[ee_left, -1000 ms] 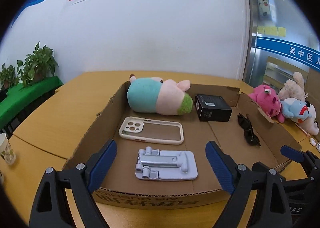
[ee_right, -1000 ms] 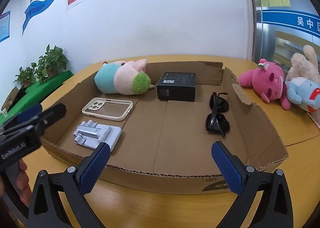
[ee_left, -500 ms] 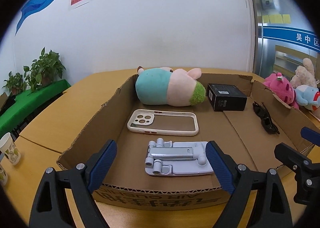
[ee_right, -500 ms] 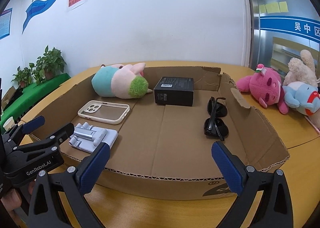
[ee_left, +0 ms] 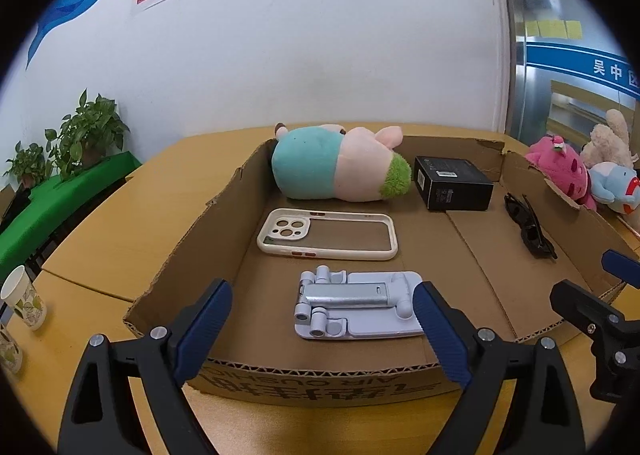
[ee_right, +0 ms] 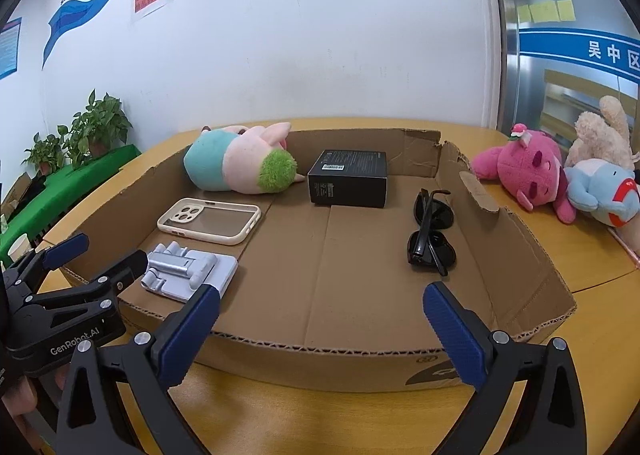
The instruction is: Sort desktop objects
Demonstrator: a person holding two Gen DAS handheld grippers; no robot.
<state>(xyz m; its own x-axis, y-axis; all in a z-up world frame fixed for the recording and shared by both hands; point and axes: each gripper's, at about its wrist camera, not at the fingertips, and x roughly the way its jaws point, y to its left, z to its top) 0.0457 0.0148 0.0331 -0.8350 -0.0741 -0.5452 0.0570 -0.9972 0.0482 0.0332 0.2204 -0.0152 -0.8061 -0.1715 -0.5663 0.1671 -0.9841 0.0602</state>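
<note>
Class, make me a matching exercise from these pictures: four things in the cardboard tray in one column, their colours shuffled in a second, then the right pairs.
Things:
1. phone case
2. small box
3. phone stand
4. plush toy's tuft

Colours:
A. green
B. pale lilac and silver
C. cream
D. black

Pairs: 1-C, 2-D, 3-B, 4-A

Both wrist views sit low and close at the shallow brown cardboard tray's (ee_left: pixel 188 231) near wall, facing the white wall. The left view looks from the tray's (ee_right: pixel 520 255) left end, the right from its right; both share its interior.

Corrugated cardboard tray (ee_right: pixel 348 351), fuzzy cloth plush (ee_right: pixel 240 163), glossy plastic sunglasses (ee_right: pixel 430 233), wood-look table (ee_right: pixel 280 419).
</note>
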